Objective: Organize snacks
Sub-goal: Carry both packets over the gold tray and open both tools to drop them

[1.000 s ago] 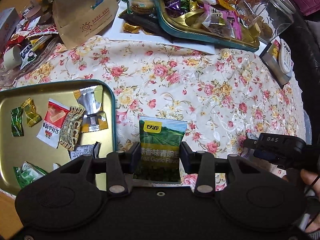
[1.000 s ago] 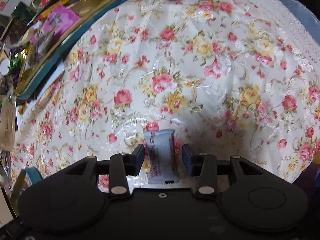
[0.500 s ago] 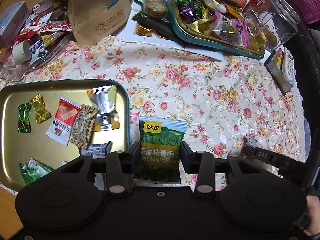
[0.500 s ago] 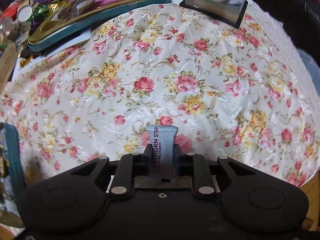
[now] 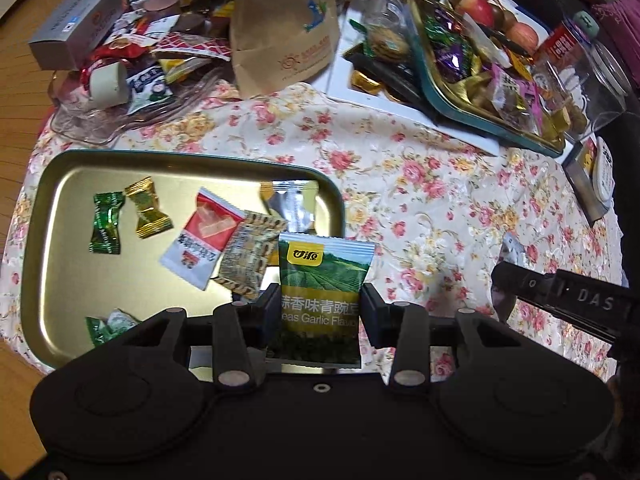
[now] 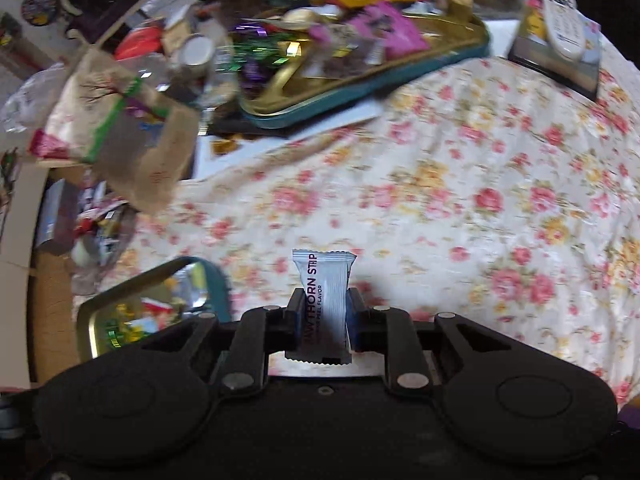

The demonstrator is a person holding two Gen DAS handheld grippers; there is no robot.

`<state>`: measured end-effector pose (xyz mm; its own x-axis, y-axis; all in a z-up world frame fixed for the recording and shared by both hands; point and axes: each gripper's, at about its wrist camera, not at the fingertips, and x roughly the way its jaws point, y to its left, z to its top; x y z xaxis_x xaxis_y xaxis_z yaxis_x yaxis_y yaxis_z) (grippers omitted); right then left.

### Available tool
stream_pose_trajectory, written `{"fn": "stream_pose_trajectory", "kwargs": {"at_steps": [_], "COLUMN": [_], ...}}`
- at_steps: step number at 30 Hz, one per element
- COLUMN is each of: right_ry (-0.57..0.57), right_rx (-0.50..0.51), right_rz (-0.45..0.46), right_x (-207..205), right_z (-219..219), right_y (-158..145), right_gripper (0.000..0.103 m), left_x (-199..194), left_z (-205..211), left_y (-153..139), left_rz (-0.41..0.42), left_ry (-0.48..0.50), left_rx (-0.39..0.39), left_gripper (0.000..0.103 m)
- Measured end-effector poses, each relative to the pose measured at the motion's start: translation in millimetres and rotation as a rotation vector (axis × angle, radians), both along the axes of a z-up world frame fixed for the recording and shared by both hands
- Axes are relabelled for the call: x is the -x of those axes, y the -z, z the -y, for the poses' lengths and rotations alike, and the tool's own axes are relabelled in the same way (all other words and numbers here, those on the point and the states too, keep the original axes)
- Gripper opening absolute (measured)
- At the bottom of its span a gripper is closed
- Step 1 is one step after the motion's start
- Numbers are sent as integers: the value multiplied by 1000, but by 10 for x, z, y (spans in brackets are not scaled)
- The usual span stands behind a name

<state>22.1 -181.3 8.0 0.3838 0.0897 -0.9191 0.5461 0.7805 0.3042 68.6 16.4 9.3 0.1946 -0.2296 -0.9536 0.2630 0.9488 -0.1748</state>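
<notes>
My left gripper (image 5: 320, 308) is shut on a green garlic pea packet (image 5: 322, 292), held above the right rim of a gold tray (image 5: 52, 200) with a teal edge. The tray holds several wrapped snacks, among them a red and white packet (image 5: 202, 240) and a green candy (image 5: 106, 222). My right gripper (image 6: 322, 312) is shut on a pale blue hawthorn strip packet (image 6: 326, 300), held above the floral cloth. The gold tray (image 6: 208, 276) shows at the lower left of the right wrist view. The right gripper's body (image 5: 560, 300) shows at the right of the left wrist view.
A second teal tray (image 5: 480, 112) piled with snacks and fruit stands at the back right; it also shows in the right wrist view (image 6: 360, 88). A brown paper bag (image 5: 284, 24), loose wrappers (image 5: 132, 64) and a grey box (image 5: 76, 26) crowd the back. A remote (image 6: 564, 24) lies on a box at the far right.
My right gripper shut on the hawthorn strip packet, lifted it and swung left toward the gold tray. My left gripper moved left over the tray's right rim with the pea packet.
</notes>
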Motion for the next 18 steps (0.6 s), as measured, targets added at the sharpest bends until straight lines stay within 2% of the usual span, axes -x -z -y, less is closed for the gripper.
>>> {"fn": "stream_pose_trajectory", "kwargs": {"at_steps": [10,16,18], "right_ry": [-103,-167,-184], "right_rx": [-59,-63,-74], "right_rz": [86,92,90], "right_x": [-269,-336,-349], "right_z": [-643,-897,-968], "right_y": [-280,-262,-243], "right_gripper": [22,22,22], "left_x": [-175,-282,-291], "left_z": [-450,-672,-711], "left_y": [-11,-4,-18], "left_rz": [28,16,26], "left_ry": [-113,-171,-184], "left_rx": [-37,-54,-93], "left_gripper": [49,50,50]}}
